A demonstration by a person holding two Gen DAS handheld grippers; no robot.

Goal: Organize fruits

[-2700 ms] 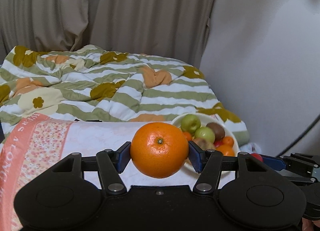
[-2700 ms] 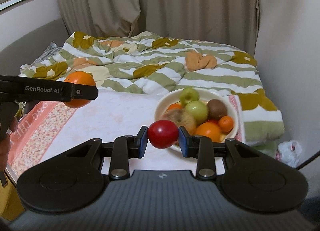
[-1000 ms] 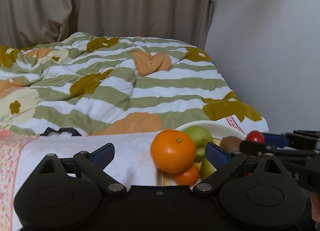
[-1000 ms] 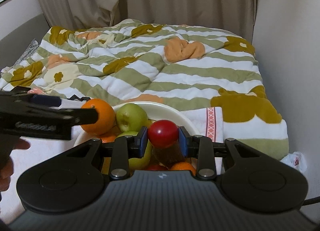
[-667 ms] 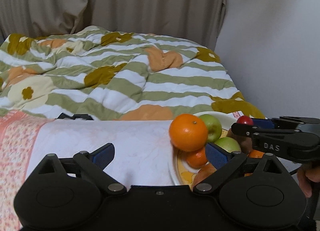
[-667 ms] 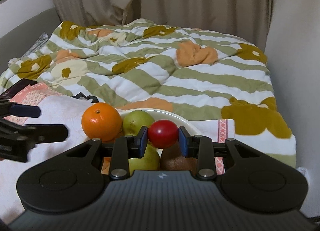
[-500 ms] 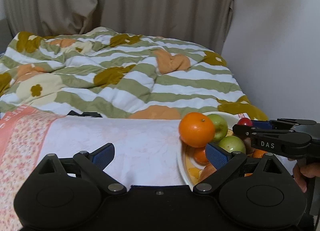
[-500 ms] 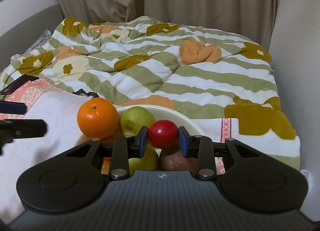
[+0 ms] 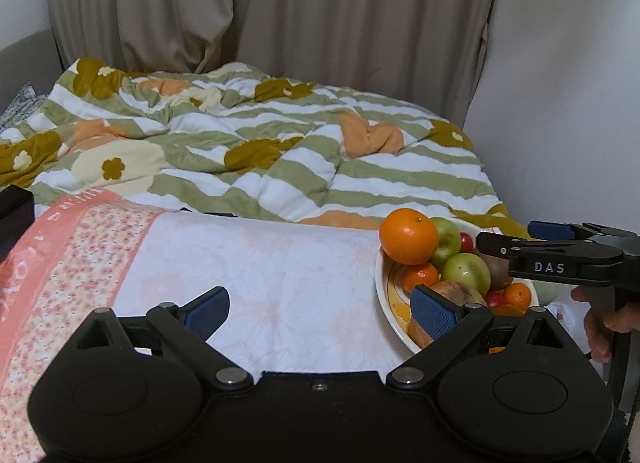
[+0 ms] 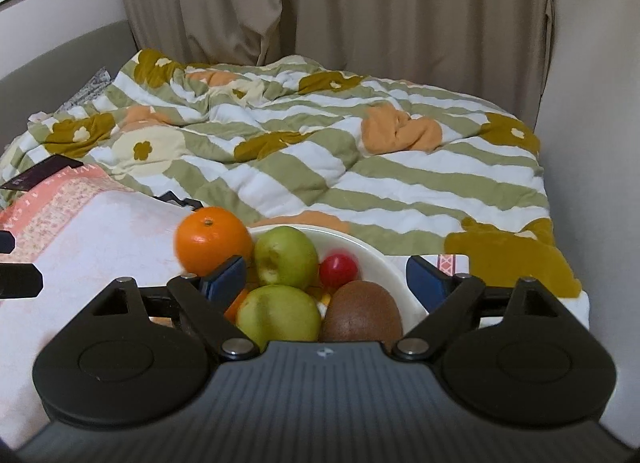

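Right gripper [image 10: 324, 273] jaws are opening over the bowl [image 10: 380, 259], the red fruit [image 10: 338, 270] free among the apples; left gripper [image 9: 320, 307] spread, empty. Best lift straight up, clear of the big orange [image 10: 214, 241] perched at the rim.

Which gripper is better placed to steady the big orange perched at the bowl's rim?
Probably the right gripper: its opening fingers sit beside the orange over the bowl. The left gripper hangs over bare cloth.
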